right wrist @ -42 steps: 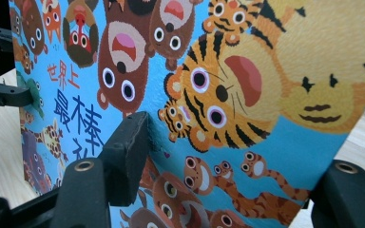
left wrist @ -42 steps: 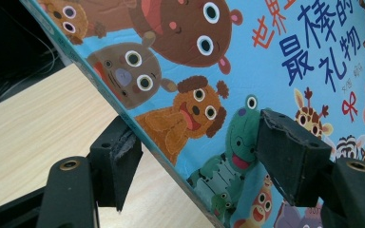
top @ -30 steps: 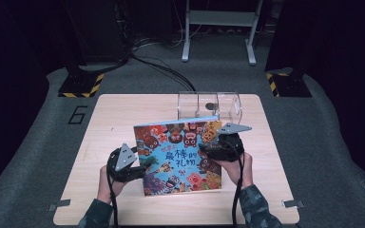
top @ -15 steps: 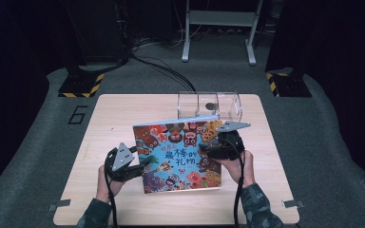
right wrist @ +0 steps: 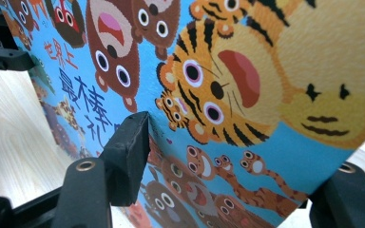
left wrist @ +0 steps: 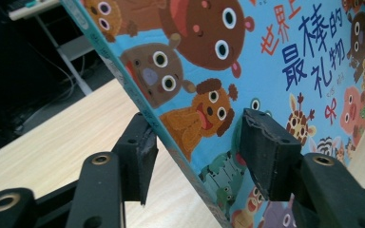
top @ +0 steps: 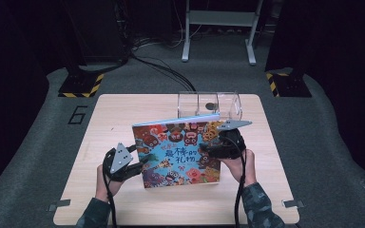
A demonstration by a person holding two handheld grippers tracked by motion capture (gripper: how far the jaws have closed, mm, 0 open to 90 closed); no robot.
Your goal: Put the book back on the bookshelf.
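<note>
Two grippers are seen at a picture book (top: 180,147), which is held tilted above the wooden table (top: 119,114), its top edge raised toward a clear plastic box (top: 210,104) and its cover facing the person. From above, the book's long axis is seen running left to right. At closer range, the left gripper (left wrist: 195,152) is seen astride the book's left edge, its jaws just closed further, one pad touching the spine, the other just off the cover. The right gripper (right wrist: 228,156) is clamped on the right edge.
</note>
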